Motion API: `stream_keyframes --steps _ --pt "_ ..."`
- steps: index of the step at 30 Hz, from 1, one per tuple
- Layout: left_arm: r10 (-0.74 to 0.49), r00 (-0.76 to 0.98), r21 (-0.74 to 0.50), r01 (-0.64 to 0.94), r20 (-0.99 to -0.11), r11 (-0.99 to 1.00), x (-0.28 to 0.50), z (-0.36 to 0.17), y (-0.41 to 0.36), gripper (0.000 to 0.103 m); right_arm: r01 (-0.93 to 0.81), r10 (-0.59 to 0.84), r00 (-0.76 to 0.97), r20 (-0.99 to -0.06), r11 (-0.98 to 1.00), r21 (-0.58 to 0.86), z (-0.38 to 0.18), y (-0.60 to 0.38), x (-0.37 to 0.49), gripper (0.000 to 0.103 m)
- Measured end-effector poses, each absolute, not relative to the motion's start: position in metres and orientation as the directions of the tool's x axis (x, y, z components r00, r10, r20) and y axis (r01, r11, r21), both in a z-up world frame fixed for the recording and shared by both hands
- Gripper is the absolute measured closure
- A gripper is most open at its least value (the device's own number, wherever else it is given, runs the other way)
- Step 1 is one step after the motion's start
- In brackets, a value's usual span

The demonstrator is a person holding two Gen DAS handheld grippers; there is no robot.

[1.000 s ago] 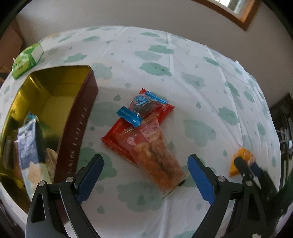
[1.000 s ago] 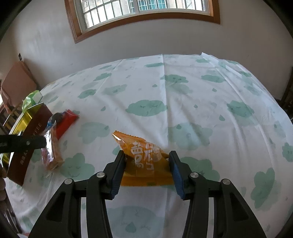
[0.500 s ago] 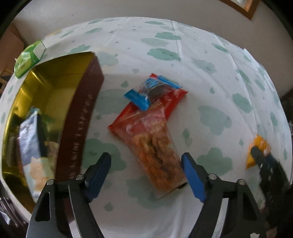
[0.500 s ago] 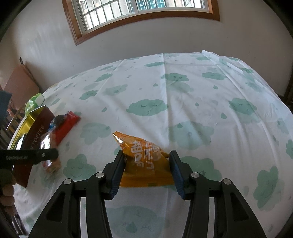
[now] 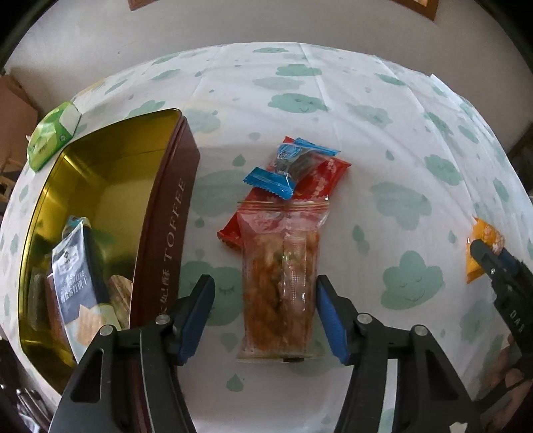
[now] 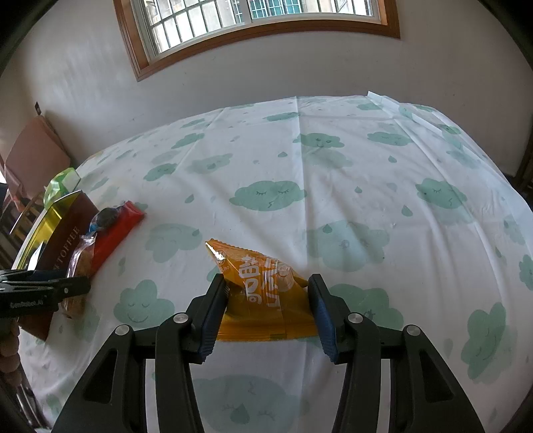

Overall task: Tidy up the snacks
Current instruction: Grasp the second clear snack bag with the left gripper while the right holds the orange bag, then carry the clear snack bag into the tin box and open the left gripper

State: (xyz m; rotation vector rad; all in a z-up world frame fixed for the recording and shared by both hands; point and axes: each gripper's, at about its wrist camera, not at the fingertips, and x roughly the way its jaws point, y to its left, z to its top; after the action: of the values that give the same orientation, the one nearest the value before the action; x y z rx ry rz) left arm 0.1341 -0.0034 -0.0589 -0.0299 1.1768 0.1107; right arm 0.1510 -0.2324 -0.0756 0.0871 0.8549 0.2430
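In the left wrist view my left gripper (image 5: 263, 319) is open, its blue pads on either side of a clear packet of orange snacks (image 5: 279, 286) without touching it. That packet lies on a red packet (image 5: 316, 180) with a blue-ended candy (image 5: 289, 166) on top. A brown and gold TOFFEE tin (image 5: 160, 233) stands open to the left, with several packets inside. In the right wrist view my right gripper (image 6: 266, 313) is shut on an orange packet (image 6: 266, 293) that rests on the cloth.
The table wears a white cloth with green clouds (image 6: 333, 166). A green packet (image 5: 53, 133) lies at the tin's far corner. The wall and a window (image 6: 253, 26) are behind. The table's edge runs near the tin on the left.
My left gripper has moved forward over the clear packet, which now lies between its open fingers. The right gripper has stayed shut on the orange packet.
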Motion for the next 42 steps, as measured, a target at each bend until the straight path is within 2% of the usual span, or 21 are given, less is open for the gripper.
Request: stream_keyframes --steps 1,2,3,21,34,42 --pt "0.074 0.382 0.039 -0.099 -0.921 0.994 0.133 -0.058 -0.003 0.051 -0.177 0.247 0.630 -0.736 0.969 0.173 -0.076 -0.232 0.151 0.053" --pt "0.071 0.388 0.038 -0.092 -0.919 0.995 0.132 -0.057 -0.003 0.062 -0.177 0.247 0.630 -0.736 0.969 0.173 -0.076 -0.232 0.151 0.053" --pt "0.059 0.387 0.028 -0.086 -0.920 0.996 0.132 -0.057 -0.003 0.069 -0.177 0.247 0.631 -0.736 0.969 0.173 -0.076 -0.232 0.151 0.053" --pt "0.006 0.394 0.002 -0.012 -0.919 1.000 0.102 -0.047 -0.013 0.069 -0.175 0.241 0.631 -0.737 0.970 0.168 -0.076 -0.231 0.152 0.053" --pt "0.016 0.448 0.005 -0.027 -0.894 1.000 0.092 -0.013 0.001 0.069 -0.173 0.230 0.632 -0.740 0.973 0.155 -0.076 -0.228 0.152 0.053" --pt "0.066 0.492 0.026 -0.088 -0.868 0.996 0.095 0.019 0.043 0.069 -0.171 0.206 0.632 -0.747 0.977 0.125 -0.077 -0.231 0.152 0.053"
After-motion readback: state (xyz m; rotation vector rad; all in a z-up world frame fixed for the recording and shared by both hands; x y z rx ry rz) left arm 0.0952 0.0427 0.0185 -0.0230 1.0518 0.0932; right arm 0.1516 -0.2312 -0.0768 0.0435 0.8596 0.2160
